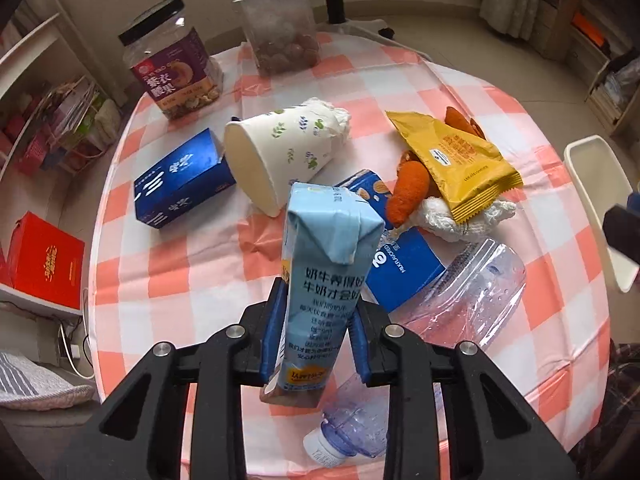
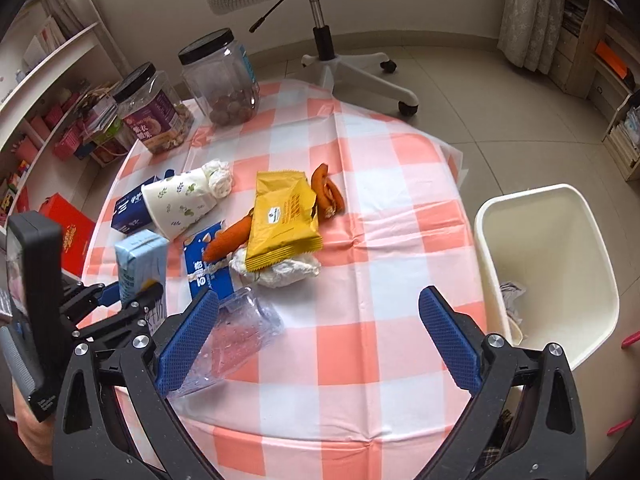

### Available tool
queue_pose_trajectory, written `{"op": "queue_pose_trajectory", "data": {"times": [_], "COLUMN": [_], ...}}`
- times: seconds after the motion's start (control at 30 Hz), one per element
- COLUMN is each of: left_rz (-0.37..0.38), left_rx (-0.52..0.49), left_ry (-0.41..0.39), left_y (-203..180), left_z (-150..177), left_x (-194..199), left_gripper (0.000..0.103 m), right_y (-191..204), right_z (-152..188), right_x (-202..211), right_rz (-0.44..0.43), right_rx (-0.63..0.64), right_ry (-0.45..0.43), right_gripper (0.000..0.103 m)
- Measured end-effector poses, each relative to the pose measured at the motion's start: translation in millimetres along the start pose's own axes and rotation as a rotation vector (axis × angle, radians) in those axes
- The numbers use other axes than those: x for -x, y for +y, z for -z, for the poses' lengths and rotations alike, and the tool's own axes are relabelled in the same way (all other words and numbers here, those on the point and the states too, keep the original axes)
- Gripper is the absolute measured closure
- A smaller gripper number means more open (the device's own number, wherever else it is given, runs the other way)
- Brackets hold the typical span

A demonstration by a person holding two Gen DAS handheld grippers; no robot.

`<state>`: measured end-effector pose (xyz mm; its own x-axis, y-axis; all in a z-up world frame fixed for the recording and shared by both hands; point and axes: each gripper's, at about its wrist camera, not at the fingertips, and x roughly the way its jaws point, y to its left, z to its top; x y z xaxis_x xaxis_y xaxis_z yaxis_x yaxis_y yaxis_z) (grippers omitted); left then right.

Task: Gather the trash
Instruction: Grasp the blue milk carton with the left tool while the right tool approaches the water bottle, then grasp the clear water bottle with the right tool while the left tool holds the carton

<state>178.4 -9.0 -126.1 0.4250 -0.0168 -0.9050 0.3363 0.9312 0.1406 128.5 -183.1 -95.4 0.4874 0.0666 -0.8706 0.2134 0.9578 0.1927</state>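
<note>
Two grippers work over a round table with a pink checked cloth, and we are clearing litter into a white bin that stands just off the table's right edge. Our left gripper is clenched on a pale blue milk carton, its blue pads pressing the carton's two narrow sides low on the body while the folded top points away from us. Our right gripper is released, jaws wide apart, hanging above bare cloth with a crushed clear bottle just beside its left finger. More litter lies beyond: a tipped paper cup, a dark blue box, a yellow wrapper over orange snacks and crumpled tissue. To do this step well, we judge the carton should be lifted straight up clear of the bottle beneath it, kept squeezed firmly without crushing, carried across to the bin and let go only once above its opening
</note>
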Motion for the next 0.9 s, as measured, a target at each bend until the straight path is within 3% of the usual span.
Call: {"op": "queue_pose_trajectory", "data": {"times": [0.2, 0.37, 0.5, 0.67, 0.9], "left_rz": [0.039, 0.017, -0.031, -0.031, -0.02], "left_rx": [0.256, 0.379, 0.392, 0.413, 0.408], "left_ry": [-0.12, -0.209, -0.243, -0.233, -0.238], "left_y": [44.1, 70.3, 84.4, 101.6, 104.5], "left_z": [22.4, 46.3, 54.6, 61.6, 63.7], "left_x": [63.9, 103.0, 113.1, 113.4, 117.7], "left_gripper": [0.075, 0.075, 0.075, 0.075, 0.075], "right_y": [32.3, 52.2, 70.3, 83.3, 96.2], "right_z": [36.0, 45.8, 47.2, 55.9, 47.9], "right_x": [-44.3, -62.3, -73.2, -95.8, -91.5], "right_rz": [-0.09, -0.124, -0.118, -0.084, -0.051], "right_rx": [-0.111, -0.243, -0.255, -0.236, -0.032], "right_ry": [0.191, 0.21, 0.204, 0.226, 0.181], "right_gripper": [0.007, 0.007, 0.007, 0.006, 0.03]}}
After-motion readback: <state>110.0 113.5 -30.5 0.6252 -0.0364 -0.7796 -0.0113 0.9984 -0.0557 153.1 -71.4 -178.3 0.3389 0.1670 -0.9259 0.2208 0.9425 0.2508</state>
